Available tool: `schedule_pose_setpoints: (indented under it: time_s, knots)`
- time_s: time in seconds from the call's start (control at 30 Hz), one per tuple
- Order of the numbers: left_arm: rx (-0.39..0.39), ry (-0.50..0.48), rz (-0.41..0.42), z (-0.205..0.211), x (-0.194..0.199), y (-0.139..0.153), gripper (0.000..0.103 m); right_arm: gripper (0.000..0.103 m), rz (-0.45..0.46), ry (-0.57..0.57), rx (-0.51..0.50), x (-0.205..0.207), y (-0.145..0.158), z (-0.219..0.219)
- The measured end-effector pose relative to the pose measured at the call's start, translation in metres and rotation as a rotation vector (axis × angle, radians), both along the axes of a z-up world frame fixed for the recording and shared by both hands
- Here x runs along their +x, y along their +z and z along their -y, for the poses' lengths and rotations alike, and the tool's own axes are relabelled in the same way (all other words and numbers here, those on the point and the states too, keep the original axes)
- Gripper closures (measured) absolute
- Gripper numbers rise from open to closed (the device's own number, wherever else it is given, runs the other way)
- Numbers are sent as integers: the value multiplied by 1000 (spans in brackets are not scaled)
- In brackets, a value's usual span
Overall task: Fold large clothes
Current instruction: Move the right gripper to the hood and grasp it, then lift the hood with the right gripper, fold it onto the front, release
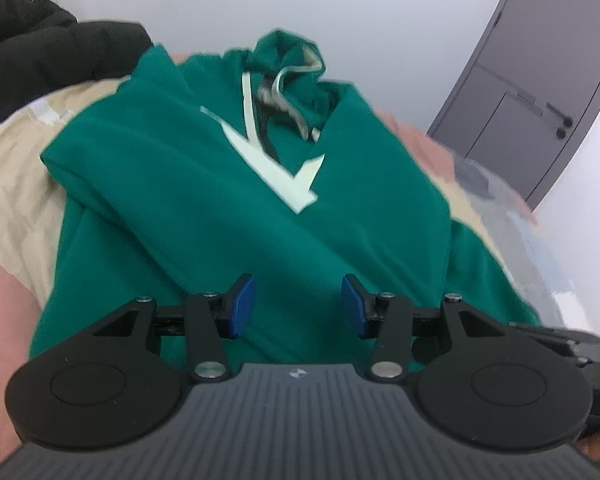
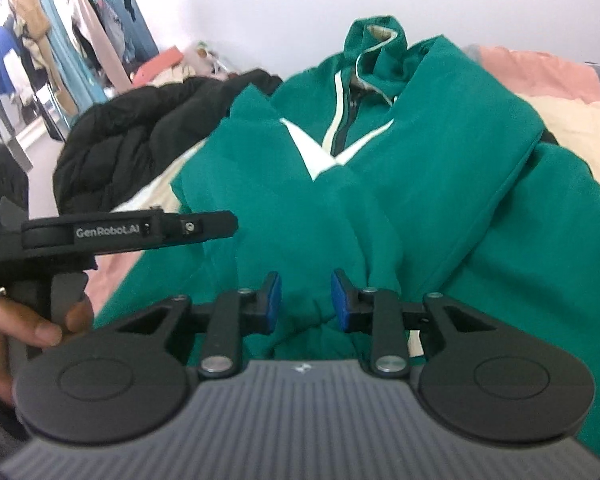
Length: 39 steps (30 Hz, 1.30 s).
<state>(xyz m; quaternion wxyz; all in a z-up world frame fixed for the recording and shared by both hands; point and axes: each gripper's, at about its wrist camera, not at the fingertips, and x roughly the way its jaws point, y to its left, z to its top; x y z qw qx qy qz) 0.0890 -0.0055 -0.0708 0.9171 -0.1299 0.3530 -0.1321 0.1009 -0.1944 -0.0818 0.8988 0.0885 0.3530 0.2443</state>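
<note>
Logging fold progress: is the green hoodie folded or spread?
Partly folded: the green hoodie has both sleeves crossed over its chest, body still full length.

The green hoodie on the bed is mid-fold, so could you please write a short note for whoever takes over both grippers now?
Left gripper: jaws open, nothing between them, above the lower part of the green hoodie.
Right gripper: jaws apart over bunched fabric near the hem; no grip visible.
Hoodie lies front up on the bed cover, hood at the far end, next to a black jacket.
Done: both sleeves appear folded across the chest.
Left: probably fold the hem end up toward the hood, then smooth it.
</note>
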Motion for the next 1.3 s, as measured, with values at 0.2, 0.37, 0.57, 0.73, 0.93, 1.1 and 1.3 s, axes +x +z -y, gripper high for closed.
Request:
schedule_pose_setpoints:
  time_s: [0.2,0.37,0.57,0.73,0.93,1.1,1.3]
  knots:
    - [52,-9,-65,8,10,-23,49,76,-41,8,-54,8,-15,-8]
    - [70,-9,-64,9,11,-23,49,76,-62,10,-46,12,-21,-6]
    - [51,-4,-44,7,7,-12,39,73,-38,-14,9,7,-11,2]
    - [43,-11,56,2,1,19,36,61,14,-82,75,0,10,15]
    - [-26,20,86,-15,45,58,36,47,26,-121,83,34,33,27]
    - [-51,33,85,-22,119,74,36,47,46,-148,98,105,51,29]
    - [-40,86,81,-31,237,64,36,30,78,-204,119,229,55,21]
